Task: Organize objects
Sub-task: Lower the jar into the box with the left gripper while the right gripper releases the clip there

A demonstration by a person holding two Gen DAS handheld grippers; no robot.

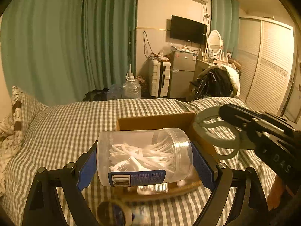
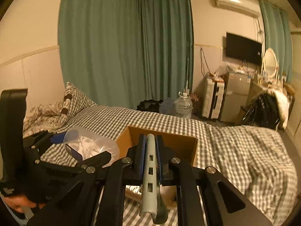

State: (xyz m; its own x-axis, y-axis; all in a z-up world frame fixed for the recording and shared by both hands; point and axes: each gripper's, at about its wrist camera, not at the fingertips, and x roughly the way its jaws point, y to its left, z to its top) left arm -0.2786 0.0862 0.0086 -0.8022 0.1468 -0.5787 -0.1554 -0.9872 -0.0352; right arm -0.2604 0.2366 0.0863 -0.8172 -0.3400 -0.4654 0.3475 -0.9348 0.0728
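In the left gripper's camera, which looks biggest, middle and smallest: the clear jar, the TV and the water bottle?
1. Clear jar, largest, though it sits close to the camera.
2. TV.
3. Water bottle, smallest.

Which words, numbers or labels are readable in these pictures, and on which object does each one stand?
"DAS": on the right gripper body, left wrist view; possibly part of a longer word.
Blue label and barcode on the jar: print too small to read; a lone digit beside the bars, perhaps "6".
Small mark on the left gripper handle, right wrist view: blurred.
Marks on TV, fridge: unreadable.
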